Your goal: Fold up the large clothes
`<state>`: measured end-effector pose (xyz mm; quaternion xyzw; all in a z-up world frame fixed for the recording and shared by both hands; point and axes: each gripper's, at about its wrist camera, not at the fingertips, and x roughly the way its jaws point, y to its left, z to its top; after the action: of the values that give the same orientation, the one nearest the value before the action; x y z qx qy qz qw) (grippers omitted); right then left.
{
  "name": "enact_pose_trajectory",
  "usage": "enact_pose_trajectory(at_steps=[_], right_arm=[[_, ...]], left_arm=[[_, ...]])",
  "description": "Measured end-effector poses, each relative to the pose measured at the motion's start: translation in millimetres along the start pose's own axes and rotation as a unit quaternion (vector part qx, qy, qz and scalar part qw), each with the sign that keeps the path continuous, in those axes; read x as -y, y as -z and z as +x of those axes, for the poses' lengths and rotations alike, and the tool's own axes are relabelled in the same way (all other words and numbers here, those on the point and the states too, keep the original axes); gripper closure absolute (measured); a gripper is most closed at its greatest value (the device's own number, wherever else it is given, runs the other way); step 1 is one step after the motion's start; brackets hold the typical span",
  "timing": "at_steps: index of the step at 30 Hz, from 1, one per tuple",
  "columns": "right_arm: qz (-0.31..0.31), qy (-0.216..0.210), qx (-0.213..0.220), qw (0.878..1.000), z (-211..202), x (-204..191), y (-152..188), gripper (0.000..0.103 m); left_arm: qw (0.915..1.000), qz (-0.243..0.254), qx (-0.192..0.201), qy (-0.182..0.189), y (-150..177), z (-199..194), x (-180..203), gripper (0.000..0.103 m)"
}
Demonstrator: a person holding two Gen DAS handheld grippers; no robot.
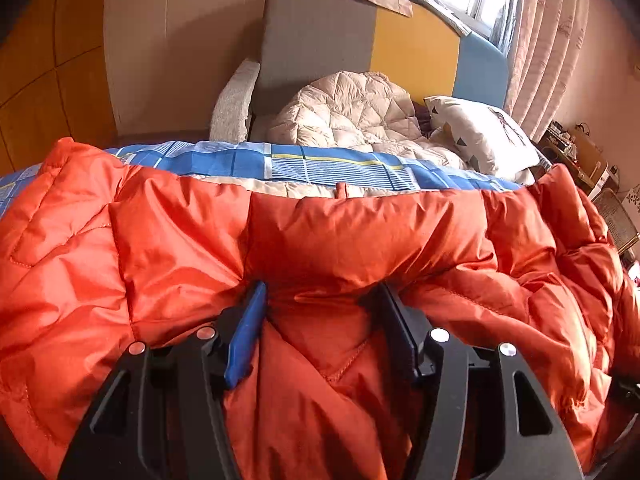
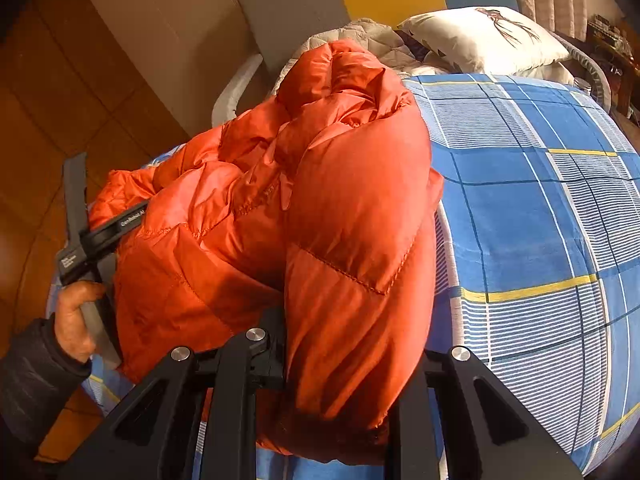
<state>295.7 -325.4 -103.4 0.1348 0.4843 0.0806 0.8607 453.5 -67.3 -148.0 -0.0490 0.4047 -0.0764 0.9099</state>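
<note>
An orange quilted down jacket point(image 1: 320, 248) lies across the blue checked bed sheet point(image 1: 312, 168). My left gripper point(image 1: 322, 300) is shut on a bunched fold of the jacket, with fabric pinched between its blue pad and black pad. In the right wrist view the jacket point(image 2: 320, 200) is heaped in a thick roll on the sheet point(image 2: 540, 220). My right gripper point(image 2: 352, 344) is shut on the near end of that roll, its fingertips hidden by fabric. The left gripper's body point(image 2: 92, 240) and the hand holding it show at the jacket's left side.
A cream quilted coat point(image 1: 352, 112) and a white pillow point(image 1: 480, 132) lie at the head of the bed by a grey, yellow and blue headboard point(image 1: 412, 48). A wooden wardrobe point(image 1: 48, 60) stands left. A cluttered side table point(image 1: 576, 156) stands right.
</note>
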Motion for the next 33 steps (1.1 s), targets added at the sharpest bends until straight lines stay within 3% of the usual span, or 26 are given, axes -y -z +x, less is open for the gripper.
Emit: enact_pose_trajectory(at_steps=[9, 16, 21, 25, 33], right_arm=[[-0.007, 0.000, 0.034, 0.999, -29, -27, -9, 0.087], [-0.031, 0.004, 0.050, 0.998, -54, -65, -22, 0.088], [-0.045, 0.010, 0.059, 0.997, -65, -85, -29, 0.088], [-0.060, 0.019, 0.065, 0.996, -72, -103, -35, 0.088], [-0.083, 0.036, 0.076, 0.993, -77, -138, -39, 0.088]], left_arm=[[0.9999, 0.013, -0.001, -0.009, 1, 4, 4, 0.046], [0.9999, 0.015, 0.001, -0.003, -2, -17, -2, 0.046], [0.9995, 0.001, 0.033, 0.003, 1, -62, -24, 0.047], [0.9982, -0.021, 0.056, -0.001, 12, -102, -63, 0.048], [0.9987, -0.037, 0.032, 0.012, 48, -114, -105, 0.048]])
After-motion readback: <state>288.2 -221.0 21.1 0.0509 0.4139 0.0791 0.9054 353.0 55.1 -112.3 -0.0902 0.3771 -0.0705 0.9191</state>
